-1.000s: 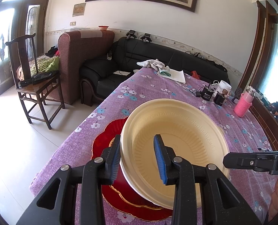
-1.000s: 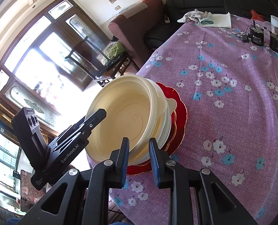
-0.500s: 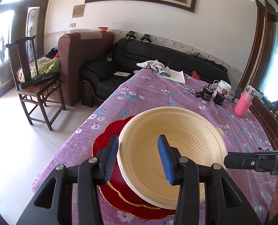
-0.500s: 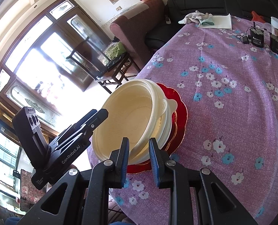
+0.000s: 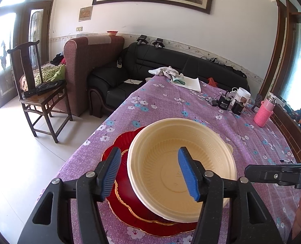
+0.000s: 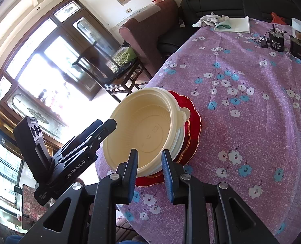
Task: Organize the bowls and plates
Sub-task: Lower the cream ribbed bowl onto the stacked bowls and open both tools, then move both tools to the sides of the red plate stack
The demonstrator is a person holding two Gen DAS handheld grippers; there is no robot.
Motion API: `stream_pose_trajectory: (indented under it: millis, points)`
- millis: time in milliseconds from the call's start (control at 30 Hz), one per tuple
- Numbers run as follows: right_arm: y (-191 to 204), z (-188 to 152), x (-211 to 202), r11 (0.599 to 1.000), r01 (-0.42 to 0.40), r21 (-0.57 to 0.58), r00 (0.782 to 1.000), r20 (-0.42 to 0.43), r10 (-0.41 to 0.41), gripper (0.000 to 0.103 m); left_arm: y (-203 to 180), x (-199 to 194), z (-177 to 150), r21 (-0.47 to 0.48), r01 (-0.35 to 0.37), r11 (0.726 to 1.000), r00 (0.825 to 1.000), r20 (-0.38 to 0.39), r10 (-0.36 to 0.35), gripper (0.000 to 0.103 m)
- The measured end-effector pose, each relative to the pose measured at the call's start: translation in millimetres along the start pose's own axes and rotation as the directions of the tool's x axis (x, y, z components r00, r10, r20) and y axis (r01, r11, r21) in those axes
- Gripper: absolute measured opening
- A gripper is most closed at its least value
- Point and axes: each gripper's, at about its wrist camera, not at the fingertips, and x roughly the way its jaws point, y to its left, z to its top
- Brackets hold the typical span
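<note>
While opening astride the near rim of bowl (image 5: 180,168) nested on red plate (image 5: 130,199), left gripper (image 5: 150,171) pads clear; right gripper (image 6: 149,169) narrowly parted, empty, beside it.

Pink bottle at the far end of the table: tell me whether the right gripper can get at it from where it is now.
Probably not without moving. The pink bottle stands far up the table, while the right gripper sits at the cream bowl. The cloth between looks clear.

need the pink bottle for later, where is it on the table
In the left wrist view the pink bottle stands upright near the table's right edge, right of the black gadgets and white cup, well beyond the bowls.
</note>
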Motion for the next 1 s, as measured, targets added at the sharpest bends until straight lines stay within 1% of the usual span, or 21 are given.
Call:
stream_pose_trajectory:
  millis: [100, 367, 433, 467, 600, 733, 833, 933, 1000]
  points:
    - [-1, 0, -1, 1.000, 0.001, 0.000, 1.000, 0.003, -0.001, 0.027, 3, -3, -1, 0.002, -0.003, 1.000, 1.000, 0.002, 0.003, 0.063]
    - [-1, -1, -3, 1.000, 0.002, 0.001, 1.000, 0.006, -0.002, 0.032, 4, -4, -1, 0.005, -0.004, 1.000, 1.000, 0.001, 0.004, 0.066]
    - [-1, -1, -3, 1.000, 0.002, 0.000, 1.000, 0.006, -0.002, 0.033, 5, -5, -1, 0.006, -0.004, 1.000, 1.000, 0.002, 0.004, 0.071]
    - [-2, -1, -3, 1.000, 0.002, 0.000, 1.000, 0.006, -0.002, 0.034, 3, -4, -1, 0.007, -0.004, 1.000, 1.000, 0.004, 0.004, 0.072]
    - [-3, -1, -5, 1.000, 0.005, 0.001, 1.000, 0.011, -0.005, 0.039, 7, -12, 0, 0.019, -0.013, 1.000, 1.000, 0.007, 0.013, 0.078]
    - [-3, -2, -7, 1.000, 0.007, 0.001, 1.000, 0.017, -0.007, 0.042, 17, -18, -1, 0.027, -0.020, 0.999, 1.000, 0.004, 0.020, 0.082]
    - [-3, -3, -8, 1.000, 0.014, 0.003, 1.000, 0.020, -0.014, 0.046, 22, -20, 1, 0.032, -0.027, 0.999, 1.000, 0.004, 0.027, 0.085]
    - [-3, -4, -9, 1.000, 0.022, 0.003, 0.999, 0.023, -0.022, 0.050, 20, -16, 4, 0.038, -0.031, 0.999, 1.000, 0.002, 0.031, 0.087]
    - [-3, -4, -10, 1.000, 0.027, 0.002, 0.999, 0.026, -0.027, 0.056, 19, -15, 4, 0.042, -0.034, 0.999, 0.999, 0.000, 0.034, 0.089]
